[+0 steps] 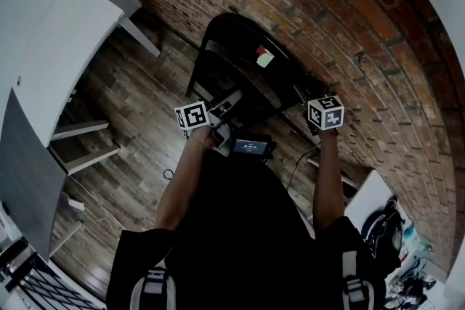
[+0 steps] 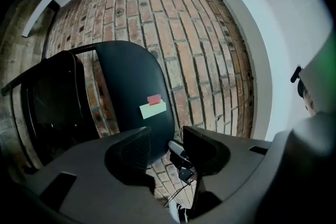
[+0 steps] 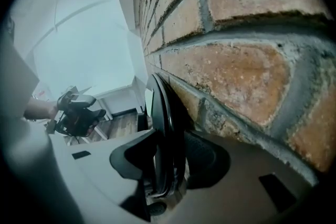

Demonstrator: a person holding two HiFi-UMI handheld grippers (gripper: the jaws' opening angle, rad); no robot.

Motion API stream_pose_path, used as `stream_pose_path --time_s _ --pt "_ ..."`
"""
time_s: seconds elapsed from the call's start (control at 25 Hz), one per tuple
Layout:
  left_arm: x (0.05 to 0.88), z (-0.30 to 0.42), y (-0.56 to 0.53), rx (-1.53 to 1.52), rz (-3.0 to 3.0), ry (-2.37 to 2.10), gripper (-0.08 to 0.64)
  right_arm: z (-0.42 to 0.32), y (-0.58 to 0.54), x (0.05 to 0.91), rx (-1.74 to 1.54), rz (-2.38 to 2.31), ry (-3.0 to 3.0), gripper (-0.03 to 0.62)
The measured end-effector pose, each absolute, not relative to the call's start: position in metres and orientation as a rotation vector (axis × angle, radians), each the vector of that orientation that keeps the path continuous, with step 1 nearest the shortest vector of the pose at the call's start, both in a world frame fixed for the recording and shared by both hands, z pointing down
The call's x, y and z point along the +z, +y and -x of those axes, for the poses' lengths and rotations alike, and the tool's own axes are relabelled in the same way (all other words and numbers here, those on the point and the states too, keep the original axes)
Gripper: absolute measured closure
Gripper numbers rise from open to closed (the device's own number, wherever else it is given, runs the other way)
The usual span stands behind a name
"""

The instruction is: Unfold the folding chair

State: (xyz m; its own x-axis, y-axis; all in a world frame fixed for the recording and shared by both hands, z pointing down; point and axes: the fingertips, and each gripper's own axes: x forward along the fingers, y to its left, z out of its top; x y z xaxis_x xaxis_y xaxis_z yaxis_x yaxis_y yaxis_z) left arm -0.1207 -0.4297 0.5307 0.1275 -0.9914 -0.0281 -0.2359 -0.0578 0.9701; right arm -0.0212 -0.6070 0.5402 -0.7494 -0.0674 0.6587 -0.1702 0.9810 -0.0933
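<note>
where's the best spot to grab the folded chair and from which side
Probably its thin side edge, coming in sideways along the brick wall. The chair leans folded flat there, so its broad face gives nothing to pinch, while the edge fits between jaws. The right claw straddles it now, jaws open.
</note>
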Motion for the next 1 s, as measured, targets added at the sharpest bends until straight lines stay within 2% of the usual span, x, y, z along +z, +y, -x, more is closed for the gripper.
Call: stream_pose_path --time_s 0.28,1.0 --pt "0.540 0.112 -0.438 -0.990 -1.484 -1.231 0.376 0.026 -0.609 0.543 0.280 -0.110 -2.488 0.425" --pt "0.569 0.091 -0.440 -0.986 -1.433 -1.172 0.376 0.008 -0.530 0.520 0.091 0.156 -2.518 0.445"
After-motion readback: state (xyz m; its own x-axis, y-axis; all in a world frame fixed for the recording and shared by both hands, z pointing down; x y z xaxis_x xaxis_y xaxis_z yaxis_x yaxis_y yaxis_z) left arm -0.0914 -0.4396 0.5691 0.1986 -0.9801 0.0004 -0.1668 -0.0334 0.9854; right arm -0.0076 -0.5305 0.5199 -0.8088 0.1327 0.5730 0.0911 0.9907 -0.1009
